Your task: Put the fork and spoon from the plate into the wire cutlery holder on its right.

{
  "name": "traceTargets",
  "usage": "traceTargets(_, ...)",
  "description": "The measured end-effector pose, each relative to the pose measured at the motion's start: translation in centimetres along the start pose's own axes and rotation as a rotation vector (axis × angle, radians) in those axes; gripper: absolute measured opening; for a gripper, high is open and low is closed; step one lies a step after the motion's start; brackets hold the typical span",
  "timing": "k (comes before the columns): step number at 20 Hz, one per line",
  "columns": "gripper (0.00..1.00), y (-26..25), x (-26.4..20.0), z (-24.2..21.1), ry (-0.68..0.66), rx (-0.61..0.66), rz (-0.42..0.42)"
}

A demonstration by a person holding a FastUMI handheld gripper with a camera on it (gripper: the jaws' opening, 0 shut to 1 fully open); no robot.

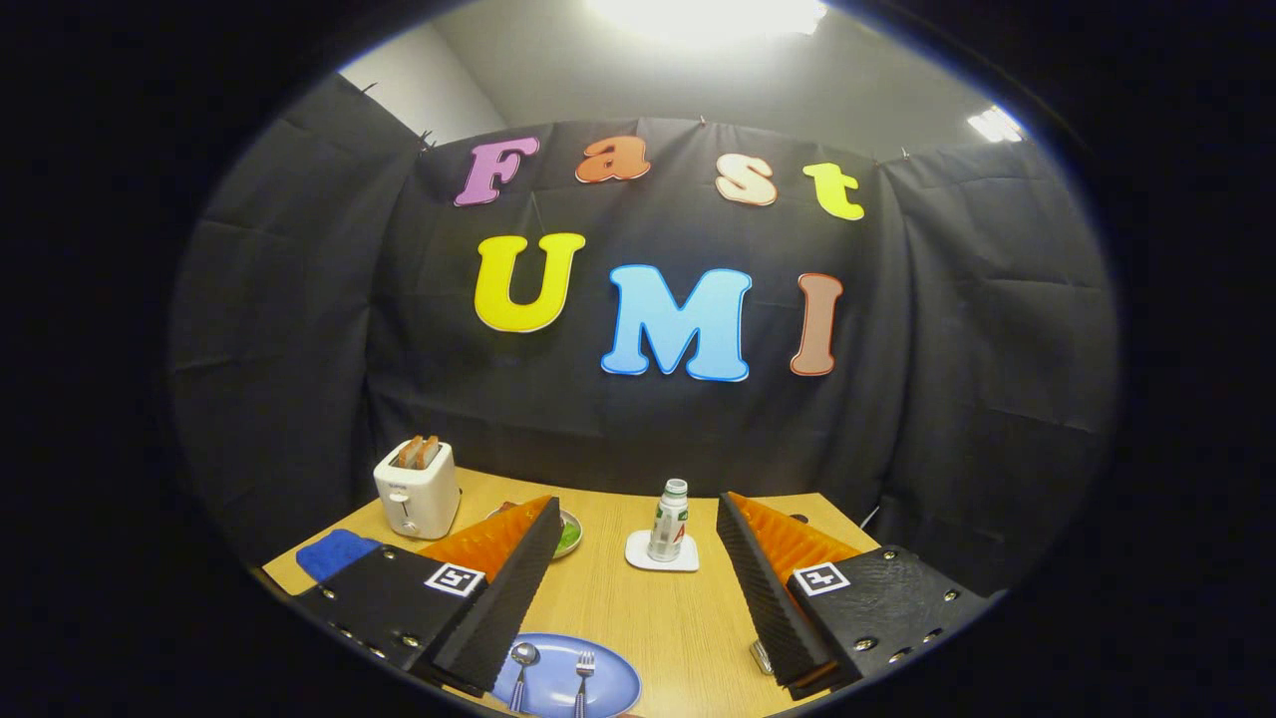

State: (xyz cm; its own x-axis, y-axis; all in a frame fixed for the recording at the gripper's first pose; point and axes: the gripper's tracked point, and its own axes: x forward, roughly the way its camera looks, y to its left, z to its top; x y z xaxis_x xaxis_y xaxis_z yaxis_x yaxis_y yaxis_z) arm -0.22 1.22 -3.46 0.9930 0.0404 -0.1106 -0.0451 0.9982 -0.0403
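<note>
While the gripper hangs spread and empty, aim low at the metal fork on the round blue plate near the table's front edge, probably handle-first.

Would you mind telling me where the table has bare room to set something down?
The widest bare patch of table runs between the open gripper jaws, from the blue plate up to the bottle on its coaster. It is crowded beyond the left jaw: toaster, blue cloth and green dish.
</note>
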Motion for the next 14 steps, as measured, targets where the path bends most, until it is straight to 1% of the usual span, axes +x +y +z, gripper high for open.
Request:
traceTargets(9, 0.97, 1.0, 0.8, -2.5, 0.075, 0.017, 0.017)
traceTargets(14, 0.97, 2.0, 1.1, -5.5, 0.185, 0.011, 0.043)
